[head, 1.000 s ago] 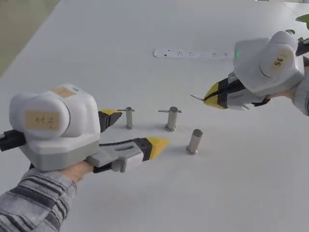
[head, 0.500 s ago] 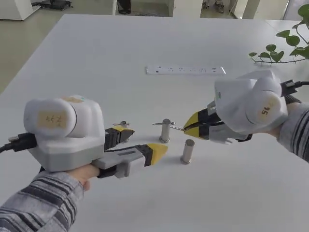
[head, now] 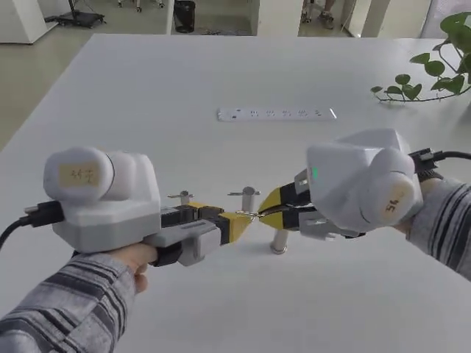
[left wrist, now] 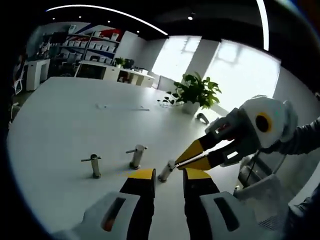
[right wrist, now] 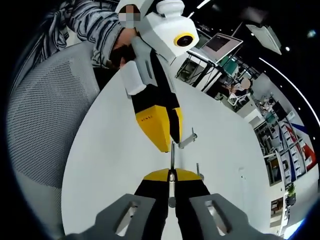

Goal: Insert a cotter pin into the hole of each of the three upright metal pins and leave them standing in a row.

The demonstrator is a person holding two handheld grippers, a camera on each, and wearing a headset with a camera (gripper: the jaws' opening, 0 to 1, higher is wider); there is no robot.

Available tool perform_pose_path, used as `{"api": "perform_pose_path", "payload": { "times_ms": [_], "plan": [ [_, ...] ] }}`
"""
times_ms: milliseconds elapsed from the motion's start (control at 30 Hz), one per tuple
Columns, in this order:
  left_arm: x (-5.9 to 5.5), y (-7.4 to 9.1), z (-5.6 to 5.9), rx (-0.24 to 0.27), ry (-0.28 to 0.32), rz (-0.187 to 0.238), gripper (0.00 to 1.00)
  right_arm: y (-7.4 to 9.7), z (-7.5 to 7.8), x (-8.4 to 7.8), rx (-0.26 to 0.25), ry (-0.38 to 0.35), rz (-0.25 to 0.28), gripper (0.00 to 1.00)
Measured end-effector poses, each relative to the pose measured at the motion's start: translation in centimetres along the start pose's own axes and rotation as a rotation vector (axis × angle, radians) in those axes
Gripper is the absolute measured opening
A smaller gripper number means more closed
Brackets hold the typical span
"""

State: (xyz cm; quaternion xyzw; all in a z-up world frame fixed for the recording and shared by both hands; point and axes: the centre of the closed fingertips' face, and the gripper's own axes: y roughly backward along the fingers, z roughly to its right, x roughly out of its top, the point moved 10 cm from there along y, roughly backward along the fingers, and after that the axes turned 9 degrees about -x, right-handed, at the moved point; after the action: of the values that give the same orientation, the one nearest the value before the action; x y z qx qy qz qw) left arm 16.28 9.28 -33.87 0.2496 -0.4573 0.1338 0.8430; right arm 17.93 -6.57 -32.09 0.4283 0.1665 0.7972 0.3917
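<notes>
Three silver pins stand upright in a row, lower centre-left: left pin [left wrist: 95, 166] and middle pin [left wrist: 136, 157] carry inserted cotter pins [left wrist: 88, 159] across their tops, right pin [left wrist: 166, 172] bare. A thin loose cotter pin [right wrist: 172, 156] sits mid-frame, pinched by the right gripper [right wrist: 171, 176].

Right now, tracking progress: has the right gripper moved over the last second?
Yes. Against the bare metal pin, the right gripper, with its cotter pin, has swung left from upper right to just above it, near the left gripper.
</notes>
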Motion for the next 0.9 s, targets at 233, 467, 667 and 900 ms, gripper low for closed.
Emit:
{"api": "perform_pose_path", "payload": {
  "times_ms": [233,467,667,900],
  "plan": [
    [0.0,0.0,0.3,-0.020,0.005,0.019,0.07,0.2,0.0,0.6,-0.007,0.007,0.024,0.00],
    [-0.2,0.0,0.1,-0.030,0.026,0.024,0.03,0.3,0.2,1.1,-0.014,-0.001,0.045,0.00],
    [-0.1,0.1,0.2,-0.045,0.063,0.067,0.01,0.2,0.1,1.4,-0.012,0.017,0.047,0.00],
    [-0.1,0.1,0.3,-0.060,0.072,0.075,0.00,0.1,0.1,1.5,-0.020,0.006,0.048,0.00]
  ]
}}
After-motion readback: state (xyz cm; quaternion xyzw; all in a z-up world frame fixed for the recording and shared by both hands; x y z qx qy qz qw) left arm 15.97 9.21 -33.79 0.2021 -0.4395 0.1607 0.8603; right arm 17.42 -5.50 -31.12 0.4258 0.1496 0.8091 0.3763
